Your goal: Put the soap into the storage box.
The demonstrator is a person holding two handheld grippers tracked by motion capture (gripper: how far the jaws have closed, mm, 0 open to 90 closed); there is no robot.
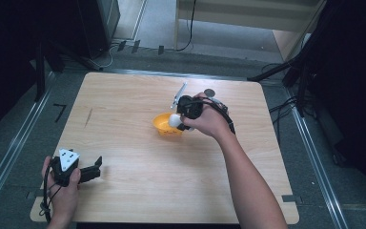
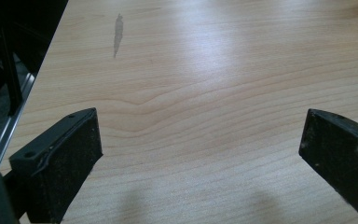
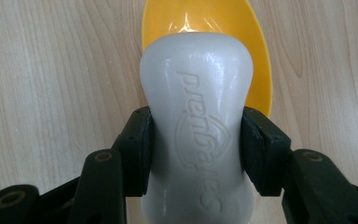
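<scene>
bottle (image 3: pixel 196 126) above bowl (image 1: pixel 164 125), mid-table (image 1: pixel 124 191).

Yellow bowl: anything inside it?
Can't confirm. The white bottle held by the right gripper covers most of the yellow bowl; the visible rim and inner wall look bare, but its floor is hidden.

White plastic bottle (image 3: pixel 196 135): smooth, waisted body with an embossed logo running along its side. It sits over the yellow bowl (image 1: pixel 164 124), its rounded end toward the bowl's opening. Yellow bowl: glossy, round, upright on the wooden table (image 1: pixel 138 191), at mid-table, slightly right of centre.
</scene>
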